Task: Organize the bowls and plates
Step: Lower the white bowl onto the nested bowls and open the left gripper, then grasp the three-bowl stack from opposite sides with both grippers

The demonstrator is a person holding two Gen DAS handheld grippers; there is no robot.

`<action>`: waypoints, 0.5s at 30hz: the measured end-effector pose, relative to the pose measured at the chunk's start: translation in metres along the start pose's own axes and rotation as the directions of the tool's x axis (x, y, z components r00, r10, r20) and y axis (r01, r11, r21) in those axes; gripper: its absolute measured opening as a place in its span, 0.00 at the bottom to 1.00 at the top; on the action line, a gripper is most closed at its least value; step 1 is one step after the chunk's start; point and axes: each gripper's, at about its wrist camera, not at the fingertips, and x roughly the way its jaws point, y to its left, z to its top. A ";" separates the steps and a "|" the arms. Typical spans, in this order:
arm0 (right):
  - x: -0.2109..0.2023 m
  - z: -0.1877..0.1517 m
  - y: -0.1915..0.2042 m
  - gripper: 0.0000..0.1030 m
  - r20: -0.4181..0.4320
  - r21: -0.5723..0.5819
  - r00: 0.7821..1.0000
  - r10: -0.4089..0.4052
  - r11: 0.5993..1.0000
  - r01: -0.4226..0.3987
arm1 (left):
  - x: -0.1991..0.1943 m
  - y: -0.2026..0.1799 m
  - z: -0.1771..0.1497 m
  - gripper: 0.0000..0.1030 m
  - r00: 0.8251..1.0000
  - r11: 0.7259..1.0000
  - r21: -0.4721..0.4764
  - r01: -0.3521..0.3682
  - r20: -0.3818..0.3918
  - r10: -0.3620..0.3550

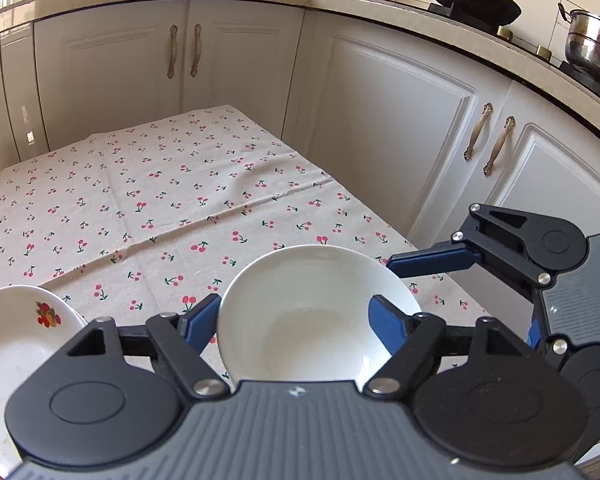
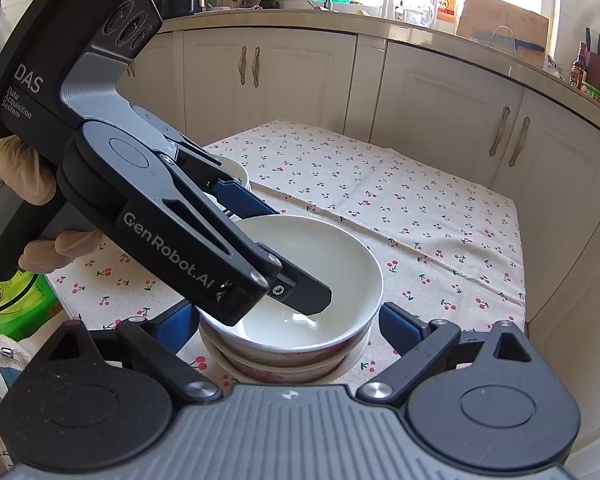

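White bowl (image 2: 300, 280) sits topmost on a stack of bowls (image 2: 284, 364) at the near edge of the cherry-print tablecloth (image 1: 172, 200). Left gripper (image 1: 296, 320) straddles its rim, jaws parted, pads clear (1 finger (image 2: 304, 292) inside the bowl). Right gripper (image 2: 288, 328) spread wide around the stack, not pinching. Fruit-print plate (image 1: 24, 328) lies just left.

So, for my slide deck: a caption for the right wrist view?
Both hand-held grippers, left and right, open around stacked bowls on cherry-print tablecloth.
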 end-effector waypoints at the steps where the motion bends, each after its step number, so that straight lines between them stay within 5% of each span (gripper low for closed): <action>1: -0.002 0.000 0.000 1.00 0.006 0.001 1.000 0.007 1.000 -0.007 | -0.002 0.000 0.000 0.81 1.000 1.000 0.002 -0.001 0.006 0.001; 11: -0.010 -0.007 0.002 1.00 0.004 0.013 1.000 -0.019 1.000 0.019 | -0.021 0.000 -0.003 0.84 0.999 0.999 0.052 -0.008 0.037 0.006; 15: -0.015 -0.013 0.003 1.00 -0.005 0.020 0.999 -0.039 0.999 0.039 | -0.036 0.002 -0.013 0.93 0.998 0.996 0.089 -0.028 0.063 0.022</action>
